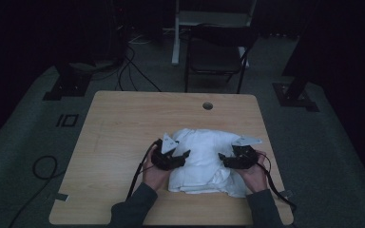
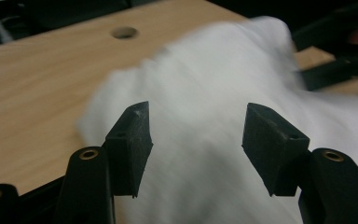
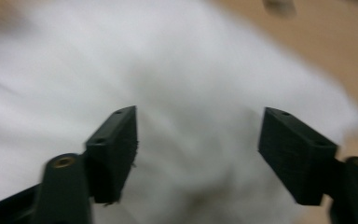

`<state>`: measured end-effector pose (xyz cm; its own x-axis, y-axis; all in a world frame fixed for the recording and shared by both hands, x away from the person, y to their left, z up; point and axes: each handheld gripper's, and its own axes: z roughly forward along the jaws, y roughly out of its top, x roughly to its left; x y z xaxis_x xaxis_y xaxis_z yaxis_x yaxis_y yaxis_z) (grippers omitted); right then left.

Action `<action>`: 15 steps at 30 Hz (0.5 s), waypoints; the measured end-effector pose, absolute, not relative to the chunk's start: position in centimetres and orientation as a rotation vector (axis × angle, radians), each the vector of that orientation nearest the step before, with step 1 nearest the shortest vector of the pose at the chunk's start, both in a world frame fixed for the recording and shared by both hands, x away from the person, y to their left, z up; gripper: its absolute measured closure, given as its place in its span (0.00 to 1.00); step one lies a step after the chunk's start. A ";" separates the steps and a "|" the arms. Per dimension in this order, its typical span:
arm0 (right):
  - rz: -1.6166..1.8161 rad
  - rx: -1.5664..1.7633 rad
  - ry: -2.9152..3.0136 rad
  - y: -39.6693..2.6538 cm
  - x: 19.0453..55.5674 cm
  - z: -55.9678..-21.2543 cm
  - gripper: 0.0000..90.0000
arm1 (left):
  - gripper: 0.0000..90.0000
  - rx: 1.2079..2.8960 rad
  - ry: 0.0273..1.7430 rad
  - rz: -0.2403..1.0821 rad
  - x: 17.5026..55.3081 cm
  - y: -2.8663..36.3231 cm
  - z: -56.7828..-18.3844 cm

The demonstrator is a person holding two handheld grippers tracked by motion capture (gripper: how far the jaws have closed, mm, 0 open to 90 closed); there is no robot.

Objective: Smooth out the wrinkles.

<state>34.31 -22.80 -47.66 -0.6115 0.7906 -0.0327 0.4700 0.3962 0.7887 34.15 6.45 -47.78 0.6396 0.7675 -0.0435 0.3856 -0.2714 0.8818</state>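
White cloth [image 1: 202, 159]: bunched on the counter [image 1: 123, 123], awaiting a grasp. Left tool [image 1: 184, 154] and right tool [image 1: 222, 157]: flanking the cloth, jaws agape, gripping nothing.

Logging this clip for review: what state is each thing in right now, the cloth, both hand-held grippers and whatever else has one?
White cloth: bunched in a loose heap on the table, not spread flat.
Left hand-held gripper: jaws open, over the cloth, nothing pinched.
Right hand-held gripper: jaws open, over the cloth, nothing pinched.
Wooden table: bare apart from the cloth.
Chair: upright beyond the table, unoccupied.
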 end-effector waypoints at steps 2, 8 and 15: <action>1.160 1.000 2.272 -21.8 34.5 -46.4 0.19 | 0.46 1.877 0.922 0.470 35.0 6.2 -47.7; 1.100 0.877 2.449 -19.0 36.6 -48.1 0.12 | 0.43 2.017 0.861 0.428 35.5 3.5 -50.5; 0.999 0.949 2.541 -21.2 36.2 -52.9 0.12 | 0.43 2.050 0.886 0.400 35.8 2.8 -52.6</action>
<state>36.21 -21.21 -52.94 -0.7565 0.6540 0.0054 0.4826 0.5526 0.6795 35.80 2.83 -52.62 0.6982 0.7149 -0.0374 0.4449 -0.3924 0.8050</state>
